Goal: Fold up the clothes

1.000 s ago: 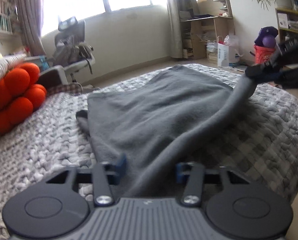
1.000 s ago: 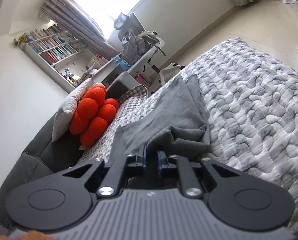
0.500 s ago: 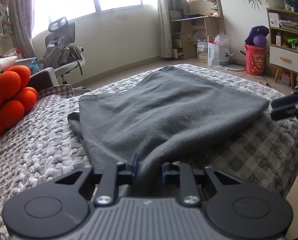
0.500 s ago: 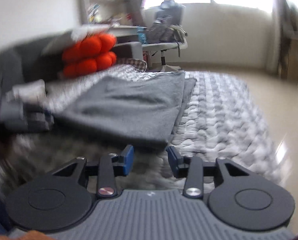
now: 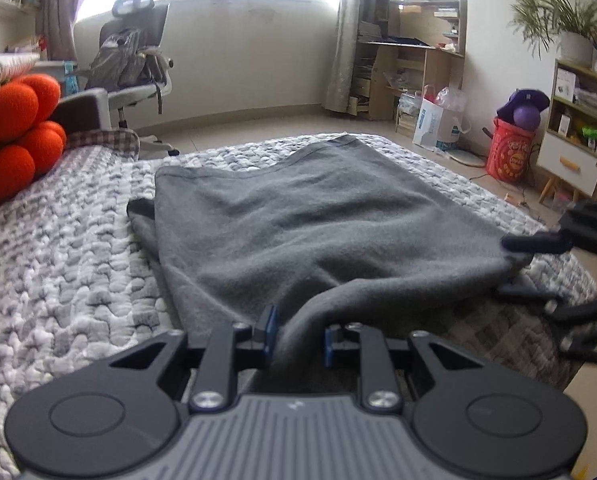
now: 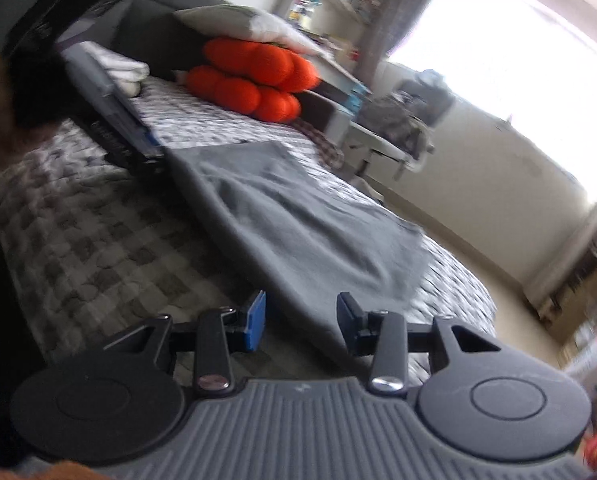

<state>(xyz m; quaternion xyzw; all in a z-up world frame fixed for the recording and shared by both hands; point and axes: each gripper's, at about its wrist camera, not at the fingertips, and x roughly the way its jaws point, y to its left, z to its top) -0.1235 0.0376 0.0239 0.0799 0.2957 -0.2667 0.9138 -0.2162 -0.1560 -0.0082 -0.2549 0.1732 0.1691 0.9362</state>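
Note:
A grey garment (image 5: 318,224) lies spread flat on the quilted bed cover (image 5: 58,264). A raised fold at its near edge runs between the blue pads of my left gripper (image 5: 298,334), which is shut on it. From the right wrist view, the left gripper (image 6: 148,152) holds the garment (image 6: 298,232) at its far corner. My right gripper (image 6: 302,320) stands open, and the garment's near edge lies loose just ahead of its pads. In the left wrist view the right gripper (image 5: 516,268) sits at the garment's right corner with its fingers apart.
An orange knotted cushion (image 5: 14,132) and a pillow (image 6: 242,24) lie at the head of the bed. Beyond the bed are an office chair (image 5: 134,64), a paper bag (image 5: 434,124), a red bucket (image 5: 512,152) and shelves (image 5: 578,128). The bed's edge drops off at the right (image 5: 570,280).
The right gripper let go of the garment's lifted corner, opened and rolled. The garment now lies flat. The left gripper's pads closed in on the near fold.

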